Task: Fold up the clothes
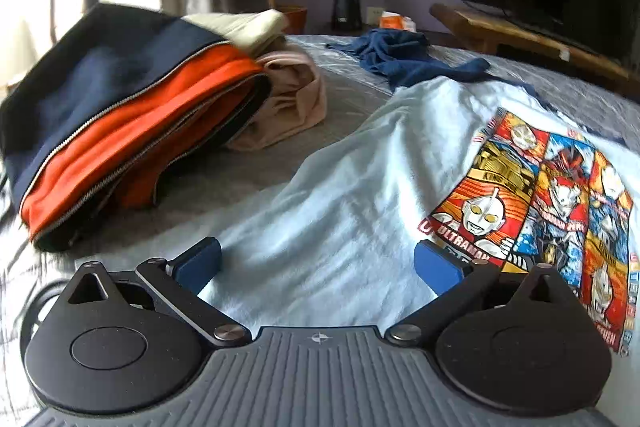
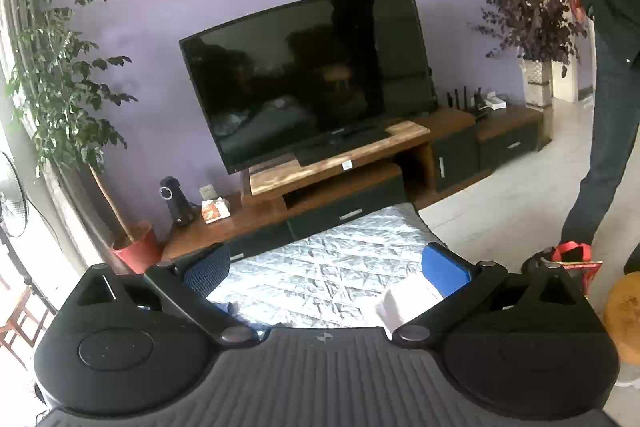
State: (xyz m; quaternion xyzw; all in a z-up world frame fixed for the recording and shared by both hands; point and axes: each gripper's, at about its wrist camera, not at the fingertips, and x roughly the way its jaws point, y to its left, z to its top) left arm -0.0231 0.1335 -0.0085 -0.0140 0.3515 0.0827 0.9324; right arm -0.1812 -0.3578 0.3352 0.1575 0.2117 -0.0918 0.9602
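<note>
- Jacket (image 1: 120,115), navy with orange lining and an open zipper, lies bunched far to the left and ahead of my left claw (image 1: 318,269); judged not yet folded.
- Beige garment (image 1: 288,99) sits just right of the jacket, touching it, with a cream piece (image 1: 244,23) on top behind. Both look crumpled rather than folded.
- Left claw hangs low over the bed cover (image 1: 224,163), jaws spread wide, nothing between the blue pads (image 1: 200,261).
- White T-shirt (image 1: 340,187) lies directly ahead of and under the left claw, spread on the cover with some creases. Its printed panel (image 1: 536,211) faces up, to the right of the claw. No fold in it that I can see.
- Dark blue garment (image 1: 400,57) is heaped well beyond the shirt, ahead and slightly right; untouched heap.
- Right claw (image 2: 326,269) is held higher, aimed at the room, jaws wide apart and holding nothing.
- Bed cover's far end (image 2: 328,251) shows between its fingers; a scrap of white cloth (image 2: 404,301) lies just inside the right finger, not gripped.
- TV (image 2: 308,75) on a wooden stand (image 2: 340,163) stands well ahead of the right claw.
- Person's leg (image 2: 600,147) stands far right, on the floor.
- My reading: task at its start for this shirt. I see no finished, folded pile in either view. Left: first fold on the shirt, then the remaining garments.
</note>
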